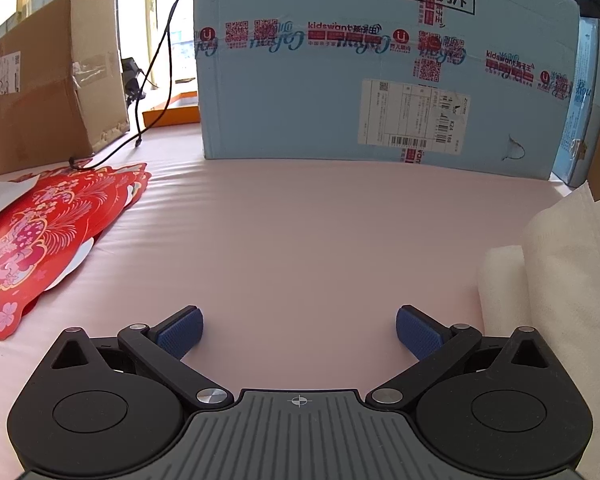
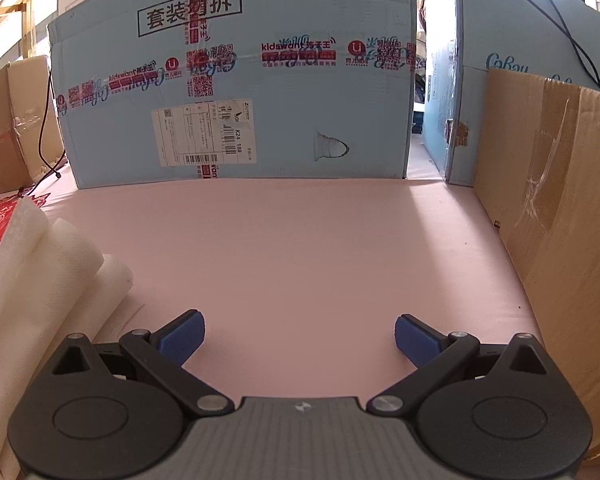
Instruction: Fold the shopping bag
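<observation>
A white non-woven shopping bag [image 1: 560, 272] lies in loose folds on the pink table cover, at the right edge of the left wrist view. The same bag [image 2: 40, 280] fills the left side of the right wrist view. My left gripper [image 1: 299, 330] stands open over bare pink cover, to the left of the bag, with nothing between its blue pads. My right gripper [image 2: 298, 332] is open too, to the right of the bag, its left finger [image 2: 180, 338] close beside the bag's edge. Neither gripper touches the bag.
A big light-blue carton [image 1: 380, 64] walls off the back of the table. A brown box [image 1: 48, 92] and red patterned paper cutouts [image 1: 48, 236] lie at the left, with a black cable [image 1: 156, 64] hanging there. A brown cardboard sheet [image 2: 560, 220] stands at the right.
</observation>
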`<state>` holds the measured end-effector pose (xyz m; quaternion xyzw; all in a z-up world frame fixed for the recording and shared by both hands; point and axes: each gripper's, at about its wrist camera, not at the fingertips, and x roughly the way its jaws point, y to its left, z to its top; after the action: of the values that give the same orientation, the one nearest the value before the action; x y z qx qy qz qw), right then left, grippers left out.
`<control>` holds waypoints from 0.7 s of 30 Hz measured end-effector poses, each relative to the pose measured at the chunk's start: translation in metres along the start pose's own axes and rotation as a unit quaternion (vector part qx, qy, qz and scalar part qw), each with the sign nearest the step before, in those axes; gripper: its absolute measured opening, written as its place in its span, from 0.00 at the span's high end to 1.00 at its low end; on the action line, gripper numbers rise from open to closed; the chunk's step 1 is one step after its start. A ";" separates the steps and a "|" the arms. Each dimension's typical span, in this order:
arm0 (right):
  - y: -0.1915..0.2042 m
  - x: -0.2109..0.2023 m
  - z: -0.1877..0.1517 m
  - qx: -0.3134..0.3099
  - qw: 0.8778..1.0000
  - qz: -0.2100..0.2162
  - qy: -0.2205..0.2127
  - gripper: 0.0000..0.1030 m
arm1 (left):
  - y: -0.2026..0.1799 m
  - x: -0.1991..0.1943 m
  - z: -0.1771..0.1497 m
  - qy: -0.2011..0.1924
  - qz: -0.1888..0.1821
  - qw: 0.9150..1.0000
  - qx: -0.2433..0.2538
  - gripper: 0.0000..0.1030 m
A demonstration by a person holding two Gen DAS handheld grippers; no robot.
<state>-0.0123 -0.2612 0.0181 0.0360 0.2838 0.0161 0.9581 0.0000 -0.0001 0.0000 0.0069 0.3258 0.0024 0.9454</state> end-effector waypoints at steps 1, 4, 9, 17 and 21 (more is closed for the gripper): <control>0.000 0.001 0.000 0.001 1.000 0.000 0.002 0.00 | 0.000 0.000 0.000 0.001 0.000 1.000 0.000 0.00; 0.000 0.003 -0.002 0.004 1.000 0.000 0.007 0.00 | -0.001 0.000 0.000 0.002 0.000 1.000 0.001 0.00; 0.004 0.006 -0.009 -0.003 1.000 -0.011 0.013 0.00 | 0.000 0.000 -0.001 0.002 -0.001 1.000 -0.002 0.00; 0.003 0.008 -0.007 -0.009 1.000 -0.011 0.027 0.00 | 0.000 0.001 -0.001 0.001 -0.002 1.000 -0.002 0.00; 0.003 0.006 -0.001 -0.010 0.999 -0.009 0.030 0.00 | 0.002 0.002 0.000 0.001 -0.002 1.000 -0.003 0.00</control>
<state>-0.0079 -0.2583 0.0140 0.0236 0.3127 0.0110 0.9495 0.0015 0.0015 -0.0018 0.0038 0.3270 0.0013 0.9450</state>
